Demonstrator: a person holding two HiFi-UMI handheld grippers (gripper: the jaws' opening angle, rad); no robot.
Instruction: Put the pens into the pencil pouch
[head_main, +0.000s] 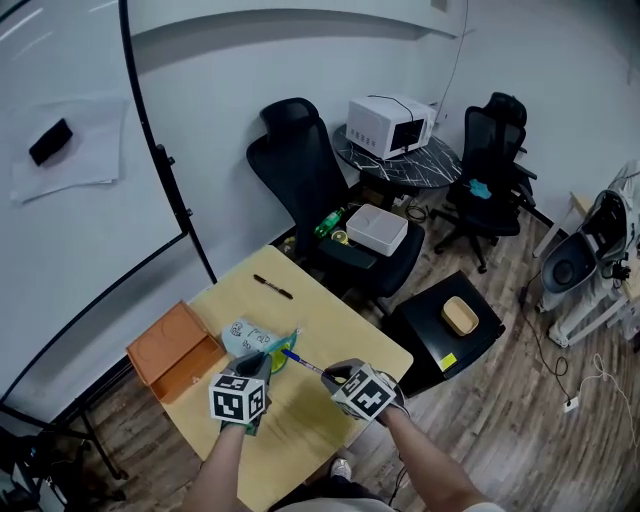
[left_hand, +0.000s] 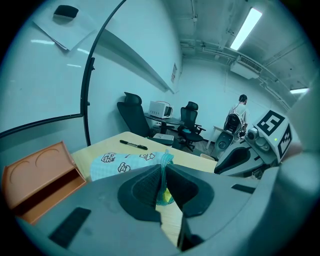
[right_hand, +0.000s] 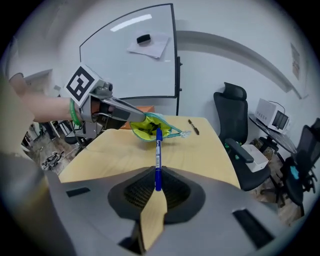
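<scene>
- Blue pen (right_hand: 158, 155): long axis in line with the right gripper (right_hand: 158, 184), rear end pinched between its jaws, tip aimed at the open mouth of the pencil pouch (right_hand: 150, 128)
- Pencil pouch: mouth edge clamped in the left gripper (left_hand: 163, 181), jaws pressed on the fabric
- Black pen (head_main: 272, 287): flat on the table (head_main: 335, 322), far side

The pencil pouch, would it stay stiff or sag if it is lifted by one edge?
Probably floppy: the pencil pouch is thin fabric, and its edge pinches flat between the jaws of the left gripper. Its mouth gapes loosely, so it would likely sag when lifted. It seems light.
</scene>
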